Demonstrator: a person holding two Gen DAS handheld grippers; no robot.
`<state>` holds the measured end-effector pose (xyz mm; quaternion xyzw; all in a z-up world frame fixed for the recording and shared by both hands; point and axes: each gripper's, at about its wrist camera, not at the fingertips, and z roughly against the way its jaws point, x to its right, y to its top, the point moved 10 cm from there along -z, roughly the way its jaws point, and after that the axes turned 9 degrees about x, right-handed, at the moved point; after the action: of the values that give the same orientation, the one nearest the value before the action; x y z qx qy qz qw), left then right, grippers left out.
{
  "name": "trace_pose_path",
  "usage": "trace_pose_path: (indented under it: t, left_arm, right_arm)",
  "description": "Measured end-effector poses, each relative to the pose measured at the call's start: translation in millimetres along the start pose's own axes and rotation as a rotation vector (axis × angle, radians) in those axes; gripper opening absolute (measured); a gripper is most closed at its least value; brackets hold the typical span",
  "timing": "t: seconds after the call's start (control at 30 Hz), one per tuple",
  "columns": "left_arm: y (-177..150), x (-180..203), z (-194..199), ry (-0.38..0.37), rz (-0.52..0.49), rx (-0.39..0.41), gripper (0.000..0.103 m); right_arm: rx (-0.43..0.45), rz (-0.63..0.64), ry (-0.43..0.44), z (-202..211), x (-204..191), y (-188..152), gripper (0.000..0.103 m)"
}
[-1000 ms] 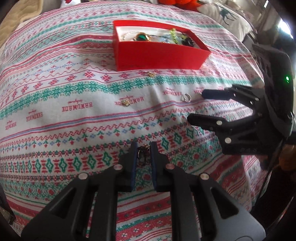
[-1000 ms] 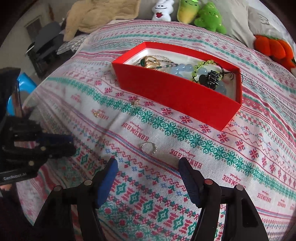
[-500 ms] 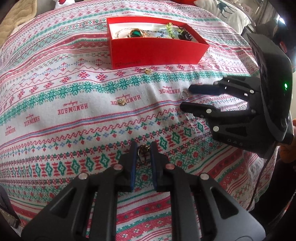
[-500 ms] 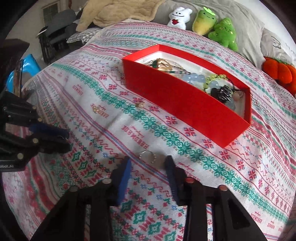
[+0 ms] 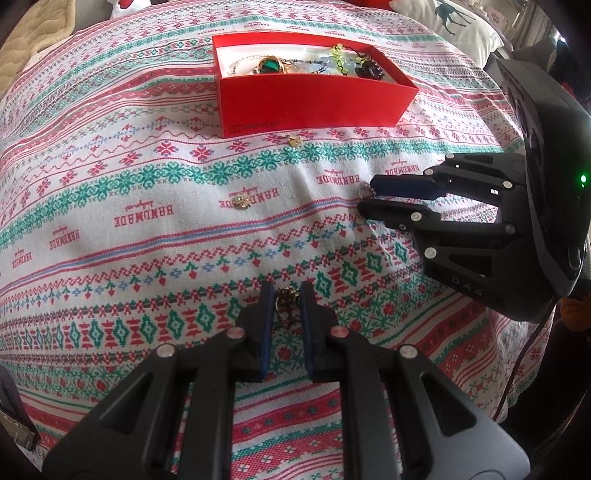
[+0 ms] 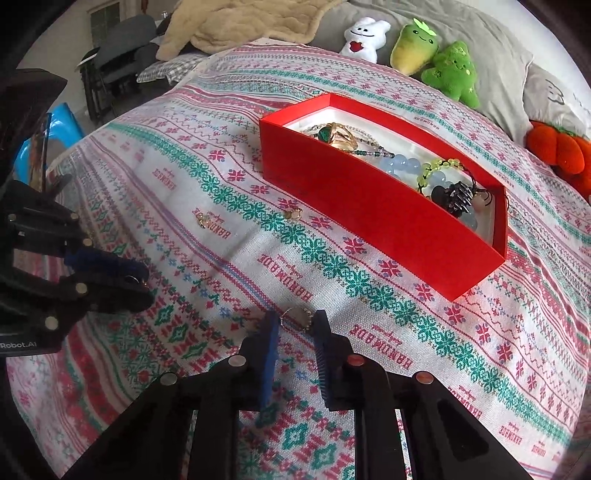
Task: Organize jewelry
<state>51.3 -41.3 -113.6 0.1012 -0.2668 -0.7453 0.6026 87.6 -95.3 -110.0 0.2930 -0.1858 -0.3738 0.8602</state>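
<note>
L gripper (image 5: 287, 302) pinches small earring (image 5: 286, 301); R gripper (image 6: 295, 325) nearly closed round ring (image 6: 295, 316) — squeeze gently, lift straight, then to red box (image 6: 369, 206).

Daylight, soft and even; both views bright. Strongest light at upper right of the left wrist view, where the far pillow (image 5: 461, 22) washes out near white. Patterned bedspread (image 5: 147, 206) evenly lit, colours clear. Shadows faint: a soft dark patch under the left claw (image 6: 142, 282), a thin one along the red box (image 6: 369, 218) base. Green indicator lamp (image 5: 583, 179) glows. Heavy fisheye bending; stripes curve toward the rims, corners black. Centre sharp, edges slightly smeared.
</note>
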Motion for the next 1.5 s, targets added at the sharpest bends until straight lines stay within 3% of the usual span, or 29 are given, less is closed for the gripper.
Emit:
trace_pose_path:
  t: [0.27, 0.67, 1.23, 1.5]
  left_arm:
    - [5.4, -4.7, 8.7, -0.009, 0.013, 0.017, 0.015]
    - [33.4, -14.3, 27.9, 0.002, 0.052, 0.111, 0.015]
    - [106.3, -7.9, 40.0, -0.005, 0.127, 0.215, 0.015]
    - [137.6, -5.0, 18.9, 0.029, 0.126, 0.231, 0.015]
  right_arm:
    - [0.014, -0.015, -0.004, 6.5, -0.1, 6.2, 0.019]
    - [0.072, -0.05, -0.021, 27.4, 7.4, 26.9, 0.019]
    - [0.154, -0.229, -0.077, 47.5, 59.9, 74.8, 0.019]
    - [0.143, -0.302, -0.112, 44.4, 89.5, 78.0, 0.019]
